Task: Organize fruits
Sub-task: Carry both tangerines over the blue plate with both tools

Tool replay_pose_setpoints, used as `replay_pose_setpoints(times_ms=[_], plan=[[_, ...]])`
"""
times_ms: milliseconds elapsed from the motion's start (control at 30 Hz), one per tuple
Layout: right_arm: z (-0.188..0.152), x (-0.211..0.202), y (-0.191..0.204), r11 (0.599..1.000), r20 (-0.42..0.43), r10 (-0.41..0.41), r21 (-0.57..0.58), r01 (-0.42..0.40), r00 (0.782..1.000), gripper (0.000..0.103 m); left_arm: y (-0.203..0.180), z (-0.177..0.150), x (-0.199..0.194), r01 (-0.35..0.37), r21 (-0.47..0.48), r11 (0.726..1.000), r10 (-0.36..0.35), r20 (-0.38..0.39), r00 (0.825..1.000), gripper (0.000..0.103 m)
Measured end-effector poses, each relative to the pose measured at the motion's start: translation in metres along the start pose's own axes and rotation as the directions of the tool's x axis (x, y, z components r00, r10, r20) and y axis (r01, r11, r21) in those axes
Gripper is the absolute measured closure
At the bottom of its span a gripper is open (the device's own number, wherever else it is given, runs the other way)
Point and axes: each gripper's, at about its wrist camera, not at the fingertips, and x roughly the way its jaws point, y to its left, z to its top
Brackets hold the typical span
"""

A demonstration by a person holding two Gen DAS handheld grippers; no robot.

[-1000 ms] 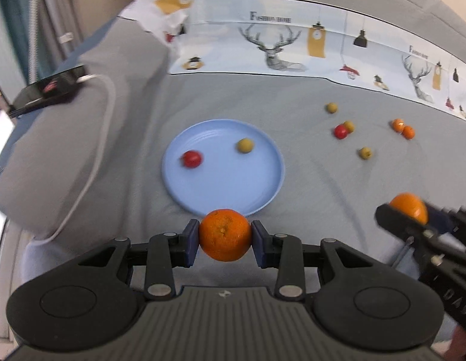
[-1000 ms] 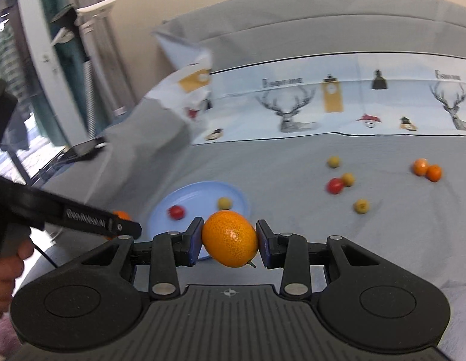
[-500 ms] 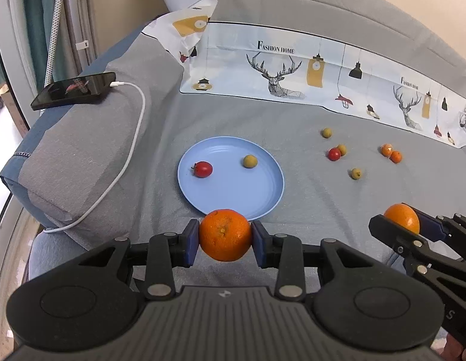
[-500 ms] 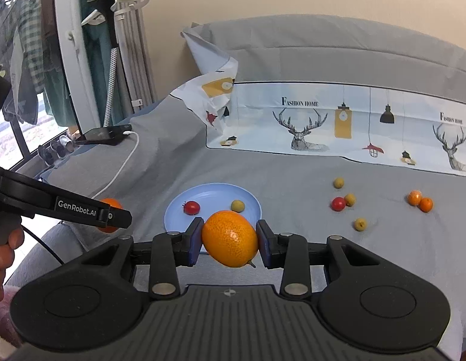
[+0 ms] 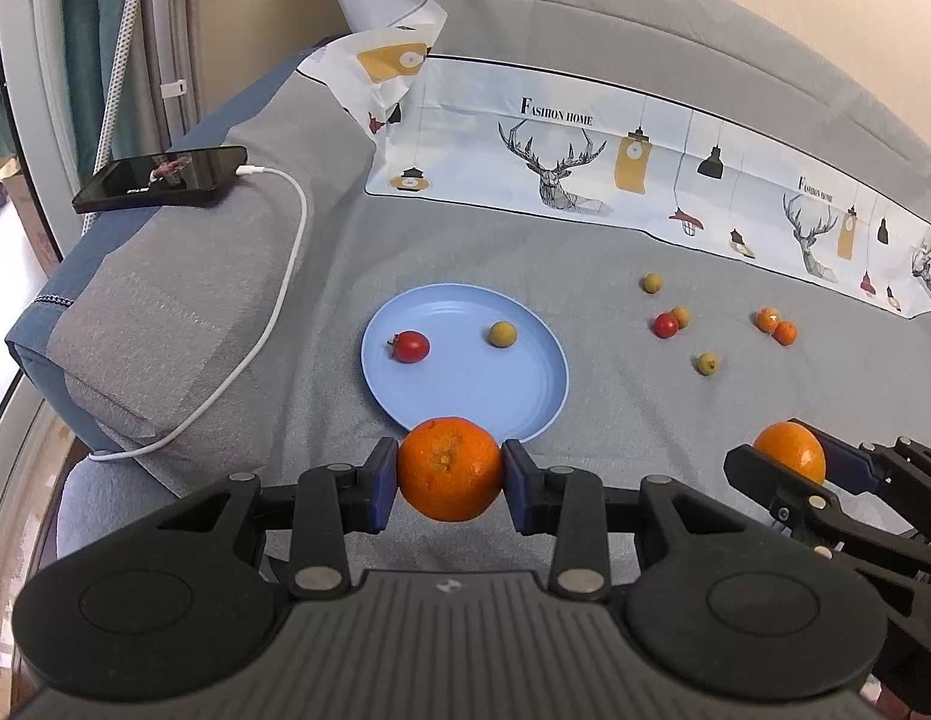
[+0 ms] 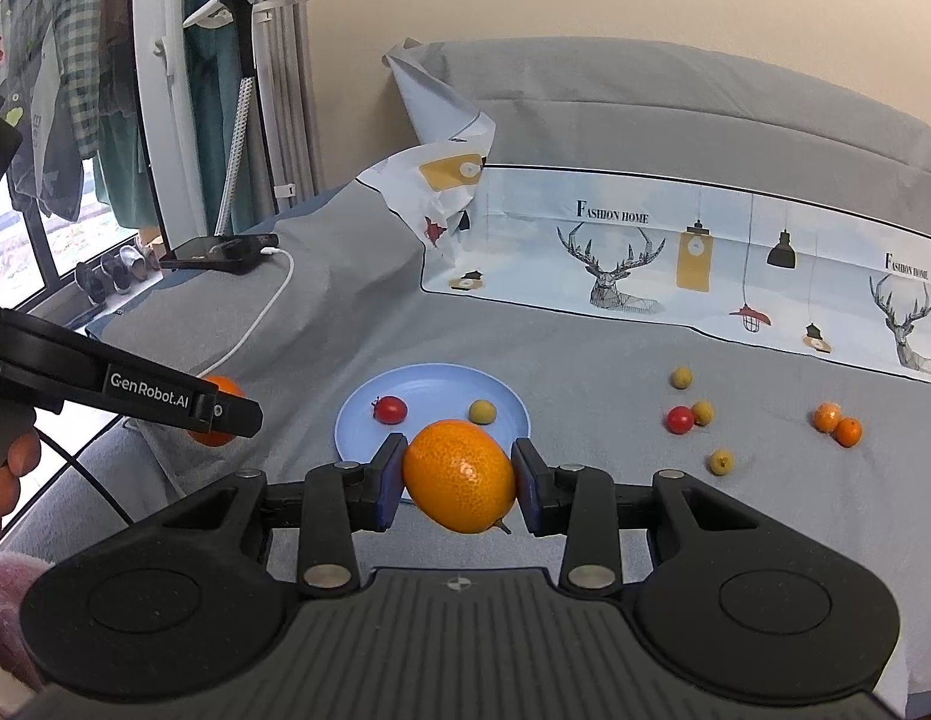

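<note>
Orange fruit fills both tools. The left tool [image 5: 450, 483] pinches a round orange [image 5: 450, 468] between its blue pads, held just in front of the near rim of the blue plate [image 5: 465, 387]. The right tool [image 6: 459, 483] pinches a second, more oval orange [image 6: 459, 474], also at the plate's near edge in its own view; from the left wrist it shows well to the right of the plate.

On the plate lie a red cherry tomato [image 5: 410, 346] toward its left side and a small green-yellow fruit [image 5: 502, 334] toward its far right. Right of the plate, loose on the grey bed cover [image 5: 615, 420], sit three more green-yellow fruits, another red tomato [image 5: 665, 325] touching one of them, and two small tangerines [image 5: 776, 326] side by side, farthest from the plate. Left of the plate, a phone [image 5: 162, 178] on a white charging cable [image 5: 255, 348] rests on a grey cushion.
</note>
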Motion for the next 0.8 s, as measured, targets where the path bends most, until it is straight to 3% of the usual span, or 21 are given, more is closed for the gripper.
replay_pose_setpoints(times_ms=[800], plan=[[-0.004,0.017,-0.002,1.0,-0.057,0.011,0.012,-0.011,0.998,0.063,0.005,0.002,0.019,-0.005,-0.021,1.0,0.004,-0.036,0.999,0.062]])
